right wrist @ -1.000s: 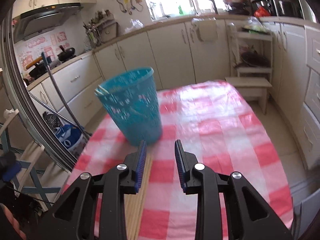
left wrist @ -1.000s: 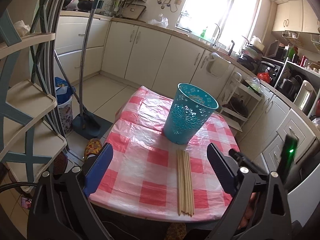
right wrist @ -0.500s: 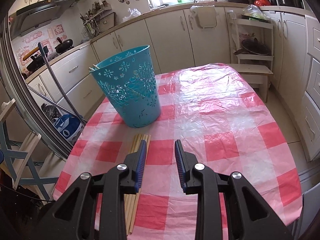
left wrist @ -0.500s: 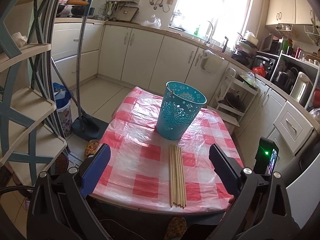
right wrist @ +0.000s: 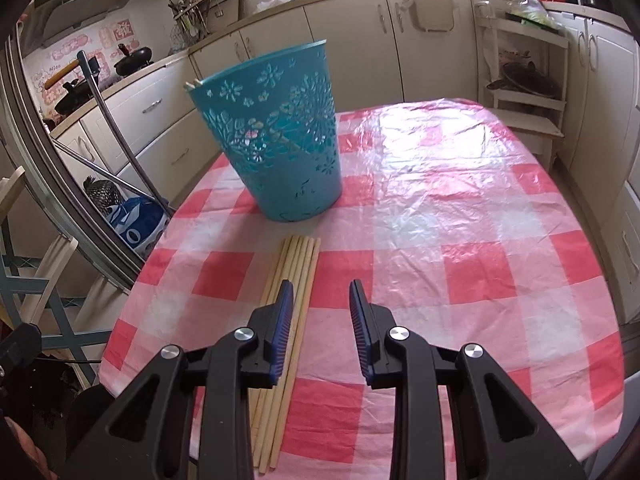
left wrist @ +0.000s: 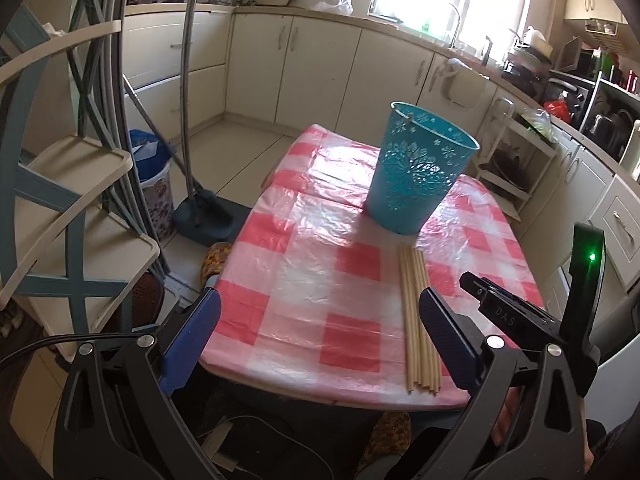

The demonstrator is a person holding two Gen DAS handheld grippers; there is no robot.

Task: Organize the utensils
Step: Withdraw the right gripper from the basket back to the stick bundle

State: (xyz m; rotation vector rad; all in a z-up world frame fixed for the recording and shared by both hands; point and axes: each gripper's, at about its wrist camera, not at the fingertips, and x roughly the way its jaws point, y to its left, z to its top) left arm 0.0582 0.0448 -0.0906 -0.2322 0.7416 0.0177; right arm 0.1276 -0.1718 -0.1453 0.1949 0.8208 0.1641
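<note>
One teal basket (right wrist: pixel 280 140) stands on the one table under a pink-checked cloth (right wrist: pixel 460 240). Just beside the basket's foot lies one bundle of wooden chopsticks (right wrist: pixel 298 272); about six sticks show side by side, though the exact number is hard to tell where they overlap. At least one more stick tip (right wrist: pixel 191 85) pokes over the basket's rim. Two grippers are in view: the left gripper (left wrist: pixel 320 316) and the right gripper (right wrist: pixel 322 296), each with two fingers.
</note>
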